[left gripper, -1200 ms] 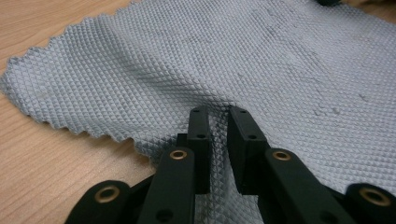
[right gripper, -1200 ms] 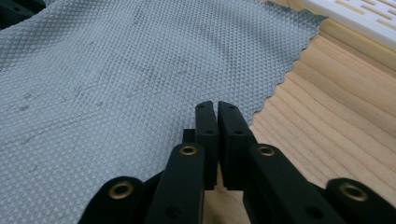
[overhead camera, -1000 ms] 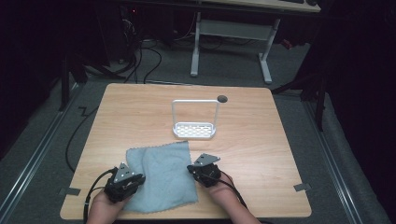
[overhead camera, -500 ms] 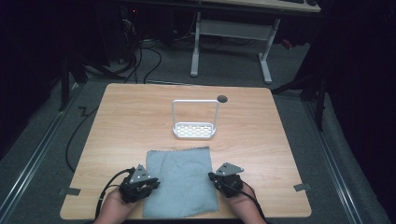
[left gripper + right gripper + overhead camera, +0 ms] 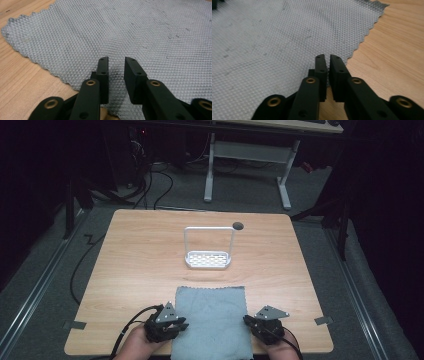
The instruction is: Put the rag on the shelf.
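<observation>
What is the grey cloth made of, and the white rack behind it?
The cloth looks like woven microfibre: matte, tiny diamond bumps, zigzag-cut edges. The rack seems to be white-coated metal or plastic: a thin smooth frame over a base with holes; which one is unclear.

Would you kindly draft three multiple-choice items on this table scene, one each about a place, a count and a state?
1. Where does the grey cloth lie?
A. at the table's near edge
B. inside the rack
C. on the floor

2. How many grippers flank the cloth?
A. one
B. two
C. three

3. How does the cloth lie?
A. rolled up
B. bunched
C. spread flat

Key: 1 A, it lies nearer than the white rack. 2 B, the left gripper and right gripper sit at its two sides. 3 C, it forms a smooth rectangle on the table.
</observation>
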Available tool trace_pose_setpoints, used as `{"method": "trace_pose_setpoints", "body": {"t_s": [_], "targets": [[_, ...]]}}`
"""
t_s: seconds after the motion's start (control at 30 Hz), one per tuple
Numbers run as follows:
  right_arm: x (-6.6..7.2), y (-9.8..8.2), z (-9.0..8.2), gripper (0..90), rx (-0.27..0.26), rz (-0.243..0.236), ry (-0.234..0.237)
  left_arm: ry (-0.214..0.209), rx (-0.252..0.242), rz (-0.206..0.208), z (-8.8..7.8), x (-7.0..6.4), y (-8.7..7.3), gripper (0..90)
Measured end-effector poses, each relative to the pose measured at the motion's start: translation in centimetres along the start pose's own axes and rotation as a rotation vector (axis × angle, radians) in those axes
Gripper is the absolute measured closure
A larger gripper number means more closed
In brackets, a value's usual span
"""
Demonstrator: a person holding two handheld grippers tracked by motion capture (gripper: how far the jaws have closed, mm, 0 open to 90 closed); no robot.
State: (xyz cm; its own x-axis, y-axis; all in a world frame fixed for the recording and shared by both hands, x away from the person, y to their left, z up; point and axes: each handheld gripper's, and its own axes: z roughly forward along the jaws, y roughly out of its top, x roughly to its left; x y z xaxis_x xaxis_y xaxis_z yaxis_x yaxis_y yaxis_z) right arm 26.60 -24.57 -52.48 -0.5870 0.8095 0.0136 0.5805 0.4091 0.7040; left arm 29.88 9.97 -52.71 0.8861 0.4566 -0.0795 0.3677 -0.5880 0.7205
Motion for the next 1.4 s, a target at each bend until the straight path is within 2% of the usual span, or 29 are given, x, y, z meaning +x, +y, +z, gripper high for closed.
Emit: {"method": "trace_pose_setpoints", "body": {"t_s": [0.07,0.2,0.3,0.33,0.43,0.47,0.5,0.63,0.73,0.87,0.93,1.03,1.17,1.27,1.4], "targets": [[-0.3,0.1,-0.1,78.2,-0.020,0.024,0.025,-0.001,-0.002,-0.008,-0.1,0.1,-0.1,71.7],[-1.0,0.5,-0.7,68.9,-0.083,0.065,0.027,0.039,-0.030,-0.047,-0.7,0.8,-0.5,66.0],[-1.4,0.6,-1.0,66.9,-0.107,0.087,-0.001,0.082,-0.078,-0.112,-1.3,1.8,-0.8,61.0],[-1.5,0.6,-1.0,67.4,-0.112,0.090,-0.015,0.091,-0.117,-0.175,-1.3,1.9,-0.8,58.9],[-1.4,0.8,-1.0,67.7,-0.120,0.056,-0.048,0.140,-0.141,-0.223,-1.8,3.4,-1.0,54.8],[-1.4,0.8,-1.0,67.1,-0.119,0.045,-0.059,0.154,-0.141,-0.225,-2.0,3.9,-1.0,53.1],[-1.4,0.8,-0.9,66.8,-0.119,0.043,-0.059,0.160,-0.158,-0.258,-2.0,4.5,-0.9,52.4],[-1.4,0.9,-0.8,66.1,-0.113,0.038,-0.064,0.193,-0.146,-0.300,-1.3,6.0,-0.2,50.7],[-1.6,1.0,-1.0,65.1,-0.126,0.040,-0.063,0.201,-0.115,-0.314,-0.3,6.6,0.6,50.0],[-2.0,0.9,-1.3,63.1,-0.140,0.047,-0.065,0.236,-0.090,-0.307,1.2,6.9,2.1,52.1],[-2.0,0.9,-1.4,62.6,-0.140,0.049,-0.058,0.282,-0.072,-0.304,2.0,7.1,2.9,53.0],[-2.0,1.0,-1.4,61.7,-0.145,0.048,-0.046,0.262,-0.069,-0.345,2.7,7.6,3.1,59.6],[-1.9,1.1,-1.2,59.6,-0.153,0.038,-0.046,0.291,-0.065,-0.307,3.0,7.1,3.2,69.6],[-2.0,1.3,-0.7,58.4,-0.156,0.050,-0.039,0.258,-0.082,-0.314,3.0,7.1,3.0,78.3],[-2.2,2.5,0.8,53.8,-0.148,0.079,-0.039,0.242,-0.095,-0.291,3.2,6.9,2.8,86.3]]}}
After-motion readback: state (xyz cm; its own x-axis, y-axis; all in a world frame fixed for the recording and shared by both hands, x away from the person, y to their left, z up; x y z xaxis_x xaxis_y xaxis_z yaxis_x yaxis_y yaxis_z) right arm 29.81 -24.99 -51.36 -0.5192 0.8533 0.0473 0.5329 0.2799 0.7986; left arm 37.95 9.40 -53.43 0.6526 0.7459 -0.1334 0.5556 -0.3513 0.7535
